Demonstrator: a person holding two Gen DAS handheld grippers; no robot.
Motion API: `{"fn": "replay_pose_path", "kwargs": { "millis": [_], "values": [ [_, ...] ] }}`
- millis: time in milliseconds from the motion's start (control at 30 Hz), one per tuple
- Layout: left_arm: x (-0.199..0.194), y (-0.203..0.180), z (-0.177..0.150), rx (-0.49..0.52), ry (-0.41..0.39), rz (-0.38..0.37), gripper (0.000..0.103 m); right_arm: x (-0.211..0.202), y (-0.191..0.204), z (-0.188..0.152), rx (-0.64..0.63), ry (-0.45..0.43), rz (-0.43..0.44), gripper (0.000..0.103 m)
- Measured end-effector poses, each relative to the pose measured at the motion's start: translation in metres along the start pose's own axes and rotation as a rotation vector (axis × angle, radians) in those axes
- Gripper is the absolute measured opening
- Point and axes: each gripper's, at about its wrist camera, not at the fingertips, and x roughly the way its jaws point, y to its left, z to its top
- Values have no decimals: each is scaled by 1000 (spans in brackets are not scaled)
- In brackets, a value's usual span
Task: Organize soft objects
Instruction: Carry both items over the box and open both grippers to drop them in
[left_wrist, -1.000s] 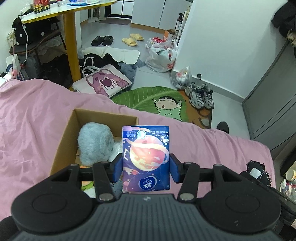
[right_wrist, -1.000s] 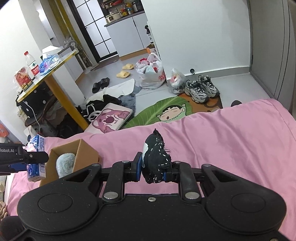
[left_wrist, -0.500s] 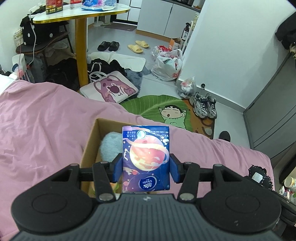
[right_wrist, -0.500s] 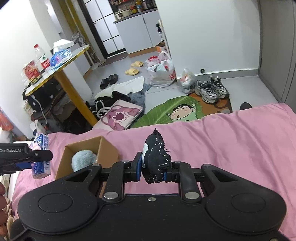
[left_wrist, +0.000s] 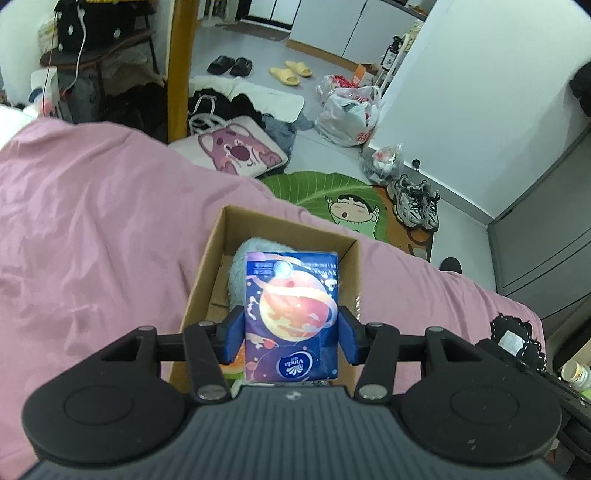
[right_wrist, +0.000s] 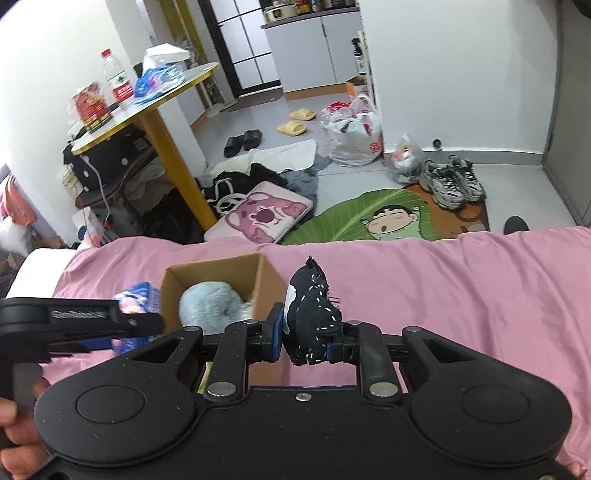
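Soft plastic wraps the tissue pack (left_wrist: 291, 314), a light, squashy block that gives under pressure, so the flat sides are the sensible place to take it. The left gripper (left_wrist: 291, 334) has its jaws partway closed on exactly those sides and holds the pack above the open cardboard box (left_wrist: 207, 266), over the grey fluffy toy (right_wrist: 210, 304) lying inside. The right gripper (right_wrist: 306, 338) is pinched narrow on a small black cloth piece (right_wrist: 312, 317), limp and nearly weightless, beside the box. Around them spreads the pink bedspread (left_wrist: 92, 221).
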Motion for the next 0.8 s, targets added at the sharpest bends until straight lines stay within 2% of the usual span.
{"fn": "replay_pose_path", "kwargs": {
  "millis": [200,500,800],
  "values": [
    [13,14,-2,-45,38,-29,50,8,24,4,-28,13,1,21],
    [28,31,0,-105,93,-112,54,22,52,2,-57,48,12,21],
    [19,64,14,-115,57,-68,54,34,75,-1,-76,70,28,22]
  ]
}}
